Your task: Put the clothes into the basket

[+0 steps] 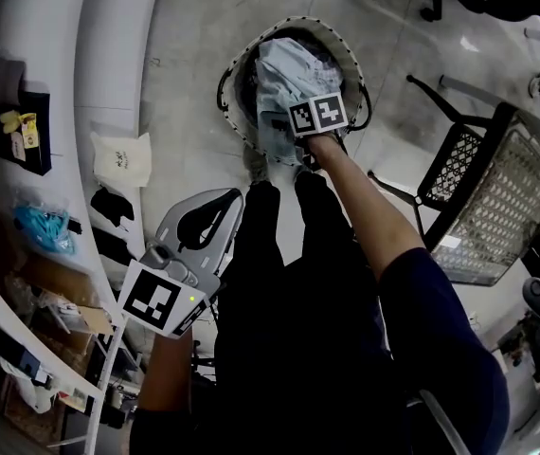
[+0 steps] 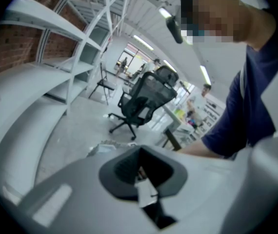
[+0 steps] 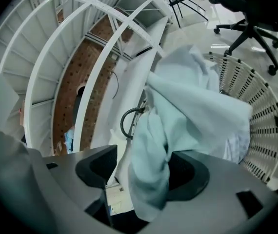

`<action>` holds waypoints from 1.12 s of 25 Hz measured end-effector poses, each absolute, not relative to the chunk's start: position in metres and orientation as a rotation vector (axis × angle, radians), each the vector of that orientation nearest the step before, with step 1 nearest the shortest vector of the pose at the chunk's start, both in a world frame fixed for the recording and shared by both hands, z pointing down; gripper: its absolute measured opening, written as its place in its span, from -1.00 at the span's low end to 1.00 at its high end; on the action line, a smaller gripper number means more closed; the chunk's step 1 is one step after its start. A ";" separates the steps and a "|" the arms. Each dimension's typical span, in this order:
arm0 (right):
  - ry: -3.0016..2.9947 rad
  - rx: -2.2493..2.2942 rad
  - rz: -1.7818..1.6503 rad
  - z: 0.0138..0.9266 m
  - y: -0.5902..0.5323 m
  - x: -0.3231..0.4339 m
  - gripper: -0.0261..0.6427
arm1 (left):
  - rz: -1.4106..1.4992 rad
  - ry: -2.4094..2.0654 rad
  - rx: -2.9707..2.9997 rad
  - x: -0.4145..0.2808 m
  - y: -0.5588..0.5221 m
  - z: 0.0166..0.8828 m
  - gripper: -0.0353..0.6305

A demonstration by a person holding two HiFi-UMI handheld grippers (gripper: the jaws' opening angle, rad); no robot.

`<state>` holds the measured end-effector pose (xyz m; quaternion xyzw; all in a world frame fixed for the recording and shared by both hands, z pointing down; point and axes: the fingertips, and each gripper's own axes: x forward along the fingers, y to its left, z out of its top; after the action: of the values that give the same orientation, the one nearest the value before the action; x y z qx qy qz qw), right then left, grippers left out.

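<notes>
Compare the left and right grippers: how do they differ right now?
The left gripper has jaws together and empty; the right gripper has jaws apart, with a pale blue garment hanging between them. The right gripper reaches down over the basket; the left gripper sits back beside the person's leg. Both carry a marker cube.

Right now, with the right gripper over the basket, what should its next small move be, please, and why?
Probably draw the right gripper up and back. Its jaws stand apart, but the pale blue garment hangs draped over one of them, above the basket; pulling away should let it slide off inside.
</notes>
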<state>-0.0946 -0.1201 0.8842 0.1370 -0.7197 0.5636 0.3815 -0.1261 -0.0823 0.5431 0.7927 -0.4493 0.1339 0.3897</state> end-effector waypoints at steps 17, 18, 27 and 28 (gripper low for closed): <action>-2.036 0.482 1.417 0.785 -0.144 -0.063 -0.50 | 0.288 -1.104 2.133 -0.114 -0.103 0.507 -0.88; -2.067 0.492 1.410 0.772 -0.148 -0.063 -0.57 | 0.284 -1.103 2.145 -0.113 -0.104 0.503 -0.88; -2.365 0.433 1.300 0.619 -0.157 -0.069 -0.82 | 0.271 -1.119 2.241 -0.105 -0.103 0.449 -0.88; -2.391 0.416 1.273 0.602 -0.153 -0.069 -0.83 | 0.272 -1.121 2.250 -0.104 -0.102 0.442 -0.88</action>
<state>-0.0691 -0.1533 0.6020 0.1487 -0.8550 0.4551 0.1992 -0.1041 -0.1019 0.4422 0.8484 -0.4226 0.1027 0.3019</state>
